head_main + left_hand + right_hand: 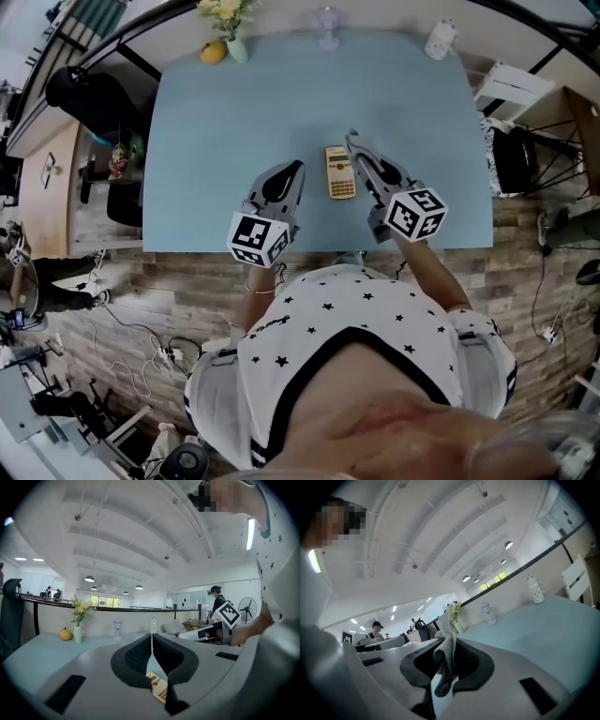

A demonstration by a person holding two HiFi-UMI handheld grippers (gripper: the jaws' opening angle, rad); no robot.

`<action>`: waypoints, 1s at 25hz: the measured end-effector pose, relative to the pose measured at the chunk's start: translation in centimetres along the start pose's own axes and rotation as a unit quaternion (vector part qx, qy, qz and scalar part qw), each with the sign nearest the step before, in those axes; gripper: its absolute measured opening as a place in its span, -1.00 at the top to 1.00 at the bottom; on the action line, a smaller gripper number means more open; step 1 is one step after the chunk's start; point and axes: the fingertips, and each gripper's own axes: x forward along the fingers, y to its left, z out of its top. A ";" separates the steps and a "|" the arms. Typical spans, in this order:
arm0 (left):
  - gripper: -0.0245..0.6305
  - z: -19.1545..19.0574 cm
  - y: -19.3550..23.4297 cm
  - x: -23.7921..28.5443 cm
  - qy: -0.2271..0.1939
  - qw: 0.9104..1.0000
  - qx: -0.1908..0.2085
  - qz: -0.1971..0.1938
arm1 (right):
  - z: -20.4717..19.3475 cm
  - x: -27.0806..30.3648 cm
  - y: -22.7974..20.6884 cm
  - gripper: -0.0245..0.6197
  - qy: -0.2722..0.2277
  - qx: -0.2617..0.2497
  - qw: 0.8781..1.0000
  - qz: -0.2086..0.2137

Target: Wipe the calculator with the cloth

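Note:
A tan calculator (340,172) lies flat on the light blue table (234,122), between my two grippers. The left gripper (292,170) hovers just left of it with its jaws closed and nothing in them. Through the left gripper view the calculator (159,687) shows below the shut jaws (151,641). My right gripper (354,143) sits at the calculator's right edge, shut on a grey cloth (446,656). The cloth stands up between the jaws and hangs down in front of them (447,641). In the head view the cloth is mostly hidden by the gripper.
At the table's far edge stand a vase of yellow flowers (228,23) with a yellow fruit (213,52), a small clear glass lamp (326,28) and a white patterned bottle (439,39). A black office chair (89,94) stands left, a white chair (511,89) right.

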 end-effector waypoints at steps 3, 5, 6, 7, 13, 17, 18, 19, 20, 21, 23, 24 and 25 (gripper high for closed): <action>0.83 -0.1 0.0 0.4 0.000 1.000 -0.002 0.017 | -0.3 0.2 -1.2 0.78 0.014 -0.004 1.000 -0.004; 0.83 -0.1 0.1 0.5 -0.004 1.000 -0.003 0.026 | -0.7 0.4 -2.1 0.78 0.026 -0.007 1.000 -0.008; 0.83 -0.2 0.2 0.6 -0.006 1.000 -0.005 0.030 | -0.9 0.6 -2.4 0.78 0.032 -0.008 0.999 -0.010; 0.83 -0.3 0.3 0.6 -0.005 0.999 -0.007 0.034 | -1.2 0.9 -2.8 0.78 0.039 -0.008 0.999 -0.013; 0.83 -0.6 1.7 0.7 0.003 0.999 -0.010 0.042 | -3.3 2.7 -4.2 0.78 0.076 -0.004 0.997 -0.031; 0.83 -0.2 2.8 0.8 0.004 0.999 -0.005 0.041 | -4.8 4.4 -4.9 0.78 0.102 -0.007 0.994 -0.047; 0.83 -0.1 3.1 0.7 0.005 0.999 -0.004 0.039 | -5.3 4.8 -4.9 0.78 0.110 -0.007 0.993 -0.050; 0.83 0.0 3.3 0.7 0.005 0.999 -0.003 0.038 | -5.7 5.1 -5.0 0.78 0.116 -0.007 0.992 -0.053; 0.83 0.2 3.6 0.7 0.004 0.999 -0.002 0.036 | -6.1 5.4 -5.1 0.78 0.122 -0.009 0.991 -0.056; 0.83 0.3 3.9 0.7 0.002 0.999 0.000 0.036 | -6.3 5.7 -5.3 0.78 0.126 -0.010 0.990 -0.060; 0.83 0.5 4.5 0.6 -0.001 0.999 0.000 0.040 | -6.8 6.4 -5.7 0.78 0.136 -0.015 0.988 -0.068; 0.83 0.5 4.8 0.5 -0.002 0.999 -0.001 0.042 | -7.2 6.7 -5.8 0.78 0.143 -0.018 0.987 -0.070; 0.83 0.5 5.1 0.5 -0.003 0.999 -0.002 0.043 | -7.6 7.0 -5.9 0.78 0.151 -0.022 0.986 -0.072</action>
